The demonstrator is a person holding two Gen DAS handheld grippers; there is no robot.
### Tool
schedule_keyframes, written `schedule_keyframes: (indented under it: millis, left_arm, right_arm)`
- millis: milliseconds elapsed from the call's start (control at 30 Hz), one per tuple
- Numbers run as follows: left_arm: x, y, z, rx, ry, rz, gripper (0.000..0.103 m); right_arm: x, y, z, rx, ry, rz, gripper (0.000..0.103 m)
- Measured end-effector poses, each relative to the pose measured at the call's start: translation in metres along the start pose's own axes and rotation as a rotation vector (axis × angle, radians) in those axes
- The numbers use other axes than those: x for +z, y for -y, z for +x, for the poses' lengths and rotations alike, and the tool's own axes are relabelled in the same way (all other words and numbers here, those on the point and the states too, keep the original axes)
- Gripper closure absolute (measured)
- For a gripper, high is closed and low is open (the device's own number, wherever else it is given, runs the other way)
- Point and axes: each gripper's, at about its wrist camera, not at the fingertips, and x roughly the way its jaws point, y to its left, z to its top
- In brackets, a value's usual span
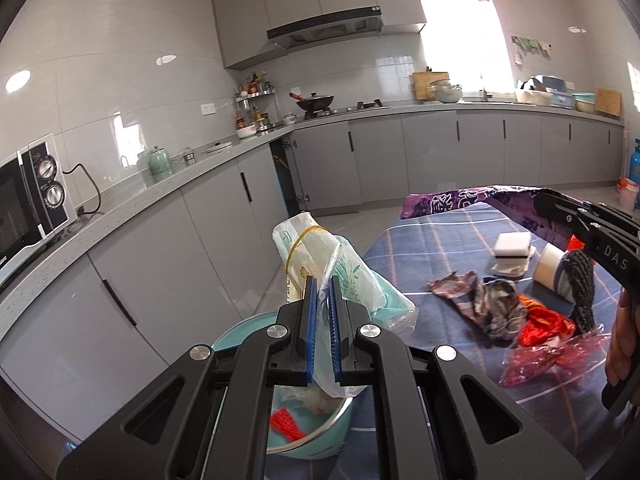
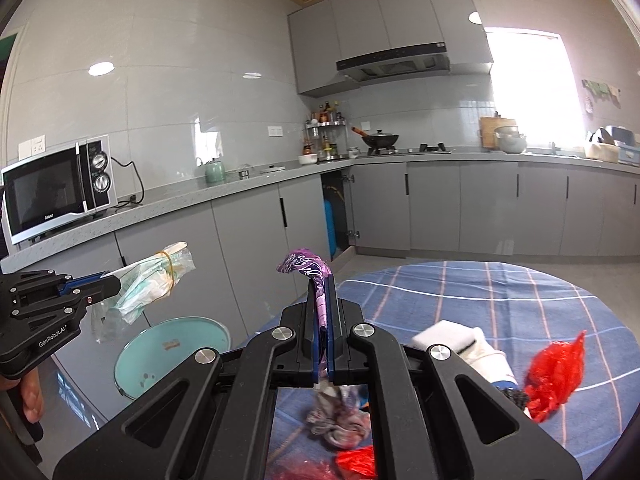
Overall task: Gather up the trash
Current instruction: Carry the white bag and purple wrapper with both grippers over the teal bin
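My left gripper (image 1: 323, 280) is shut on a clear and teal plastic bag (image 1: 308, 248) bound with a yellow rubber band. It hangs over a teal bin (image 1: 236, 332) that has red mesh and wrappers inside. The right wrist view shows the left gripper (image 2: 114, 280), the bag (image 2: 156, 276) and the bin (image 2: 188, 336) at the left. My right gripper (image 2: 323, 278) is shut on a purple patterned wrapper (image 2: 304, 264) above the table's left edge. In the left wrist view the right gripper (image 1: 546, 196) and the purple wrapper (image 1: 448, 200) are at the right.
The blue plaid table (image 1: 440, 240) carries a white sponge (image 1: 512, 246), a paper cup (image 1: 554, 268), a crumpled wrapper (image 1: 480, 300), red plastic (image 1: 544, 320) and pink cellophane (image 1: 532, 360). A grey counter with a microwave (image 2: 60, 188) runs along the left wall.
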Motion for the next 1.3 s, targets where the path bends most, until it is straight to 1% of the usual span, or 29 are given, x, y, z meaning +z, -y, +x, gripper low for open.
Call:
schedule_keyframes:
  millis: [267, 400, 900, 1300]
  left_arm:
    - [-0.009, -0.029, 0.002, 0.035, -0.013, -0.030, 0.096]
    - [-0.011, -0.037, 0.003, 0.047, -0.014, -0.038, 0.096]
    - [-0.017, -0.066, 0.012, 0.079, -0.029, -0.076, 0.096]
    - [-0.030, -0.089, 0.020, 0.122, -0.051, -0.098, 0.096]
  right_arm:
    - [0.001, -0.018, 0.008, -0.005, -0.011, -0.034, 0.100]
    - [0.004, -0.028, 0.011, 0.002, -0.007, -0.044, 0.099]
    - [0.013, -0.076, 0.028, 0.060, -0.004, -0.113, 0.099]
    - [0.010, -0.104, 0.048, 0.106, -0.033, -0.160, 0.099]
